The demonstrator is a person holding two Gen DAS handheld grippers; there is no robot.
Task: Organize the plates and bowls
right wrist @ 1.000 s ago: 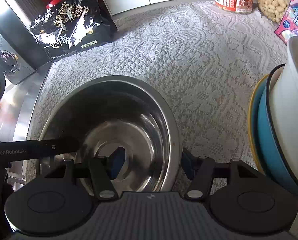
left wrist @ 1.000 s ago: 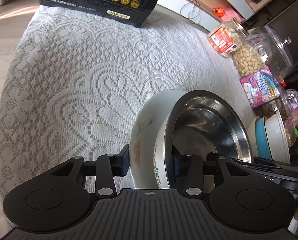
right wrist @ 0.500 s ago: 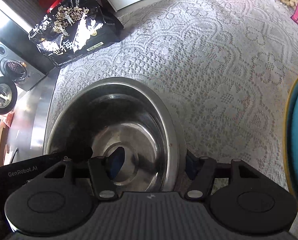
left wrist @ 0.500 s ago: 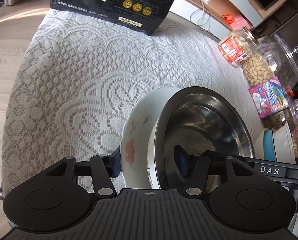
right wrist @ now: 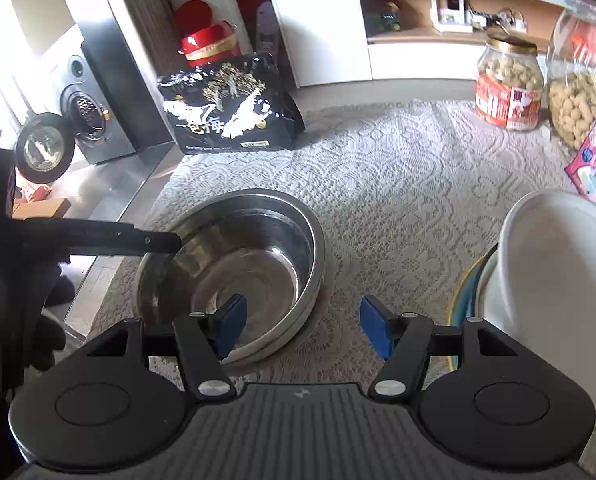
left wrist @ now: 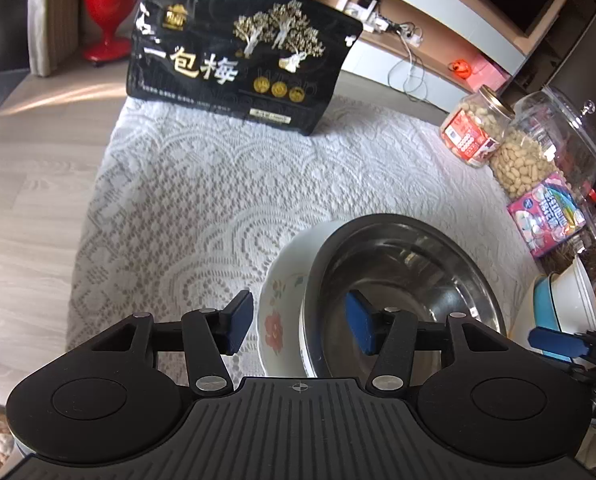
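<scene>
- The steel bowl [right wrist: 234, 268] sits nested in the flowered bowl [left wrist: 282, 300] on the lace tablecloth [left wrist: 202, 208], near the table's left edge.
- The left gripper [left wrist: 302, 324] has its jaws wide, one finger outside the flowered bowl and one inside the steel bowl, touching neither wall as far as can be seen.
- The right gripper [right wrist: 302, 326] has its jaws wide and holds nothing; it straddles the steel bowl's near rim from above.
- Risk: closing the left jaws on both walls at once may pinch the smooth steel rim only, letting the flowered bowl slip out.
- Risk: a sideways pull could drag the lace and shift the pair toward the table edge.
- Risk: the right gripper is close to the stack of bowls [right wrist: 546, 280] on its right; a swing that way could knock it.
</scene>
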